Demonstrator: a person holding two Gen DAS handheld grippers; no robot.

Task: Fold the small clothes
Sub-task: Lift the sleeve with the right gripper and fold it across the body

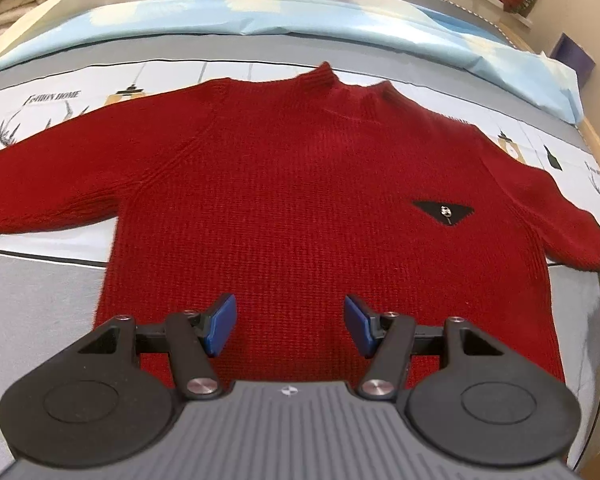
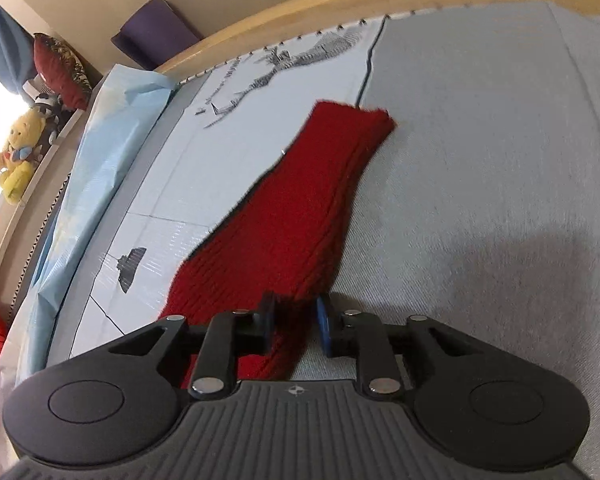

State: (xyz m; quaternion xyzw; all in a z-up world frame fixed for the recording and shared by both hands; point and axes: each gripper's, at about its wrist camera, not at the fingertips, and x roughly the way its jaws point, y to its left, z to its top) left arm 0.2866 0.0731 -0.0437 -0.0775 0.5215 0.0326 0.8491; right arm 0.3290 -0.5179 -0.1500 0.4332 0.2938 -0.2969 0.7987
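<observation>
Ribbed grey plastic and black linkage arms fill the near edge of both wrist views. Above the hem of the small red knitted sweater (image 1: 300,200), the left gripper (image 1: 290,326) hangs tilted down, its blue pads spread apart with nothing between them. Angled downward, the right gripper (image 2: 296,330) has its pads pinched on the sweater's ribbed sleeve (image 2: 300,208). Farther off, the sweater lies flat on a grey and white printed bedspread (image 2: 480,160), with a yellow plush toy (image 2: 16,152) beyond.
</observation>
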